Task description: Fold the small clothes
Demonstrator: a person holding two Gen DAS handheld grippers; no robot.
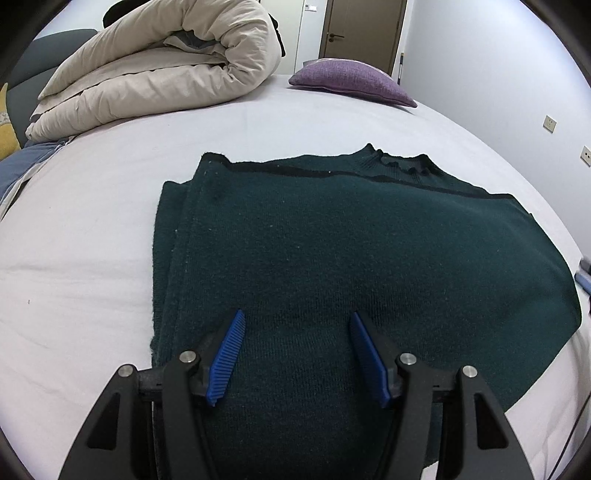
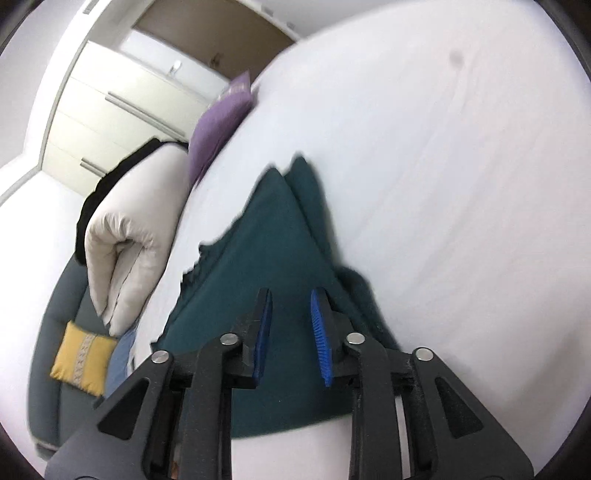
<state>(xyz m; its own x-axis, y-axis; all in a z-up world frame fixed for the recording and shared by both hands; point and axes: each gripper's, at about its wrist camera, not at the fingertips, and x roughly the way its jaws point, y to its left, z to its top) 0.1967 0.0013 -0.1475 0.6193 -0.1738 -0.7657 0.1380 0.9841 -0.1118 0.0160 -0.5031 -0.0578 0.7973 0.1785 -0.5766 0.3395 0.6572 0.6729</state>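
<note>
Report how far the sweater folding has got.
Done: the dark green sweater lies on the bed with its left side folded in. In hand: nothing; the left gripper and right gripper are open above it. Left: possibly a final fold.

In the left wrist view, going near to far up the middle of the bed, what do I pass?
left gripper → dark green sweater → bare white sheet → purple cushion → brown door.
</note>
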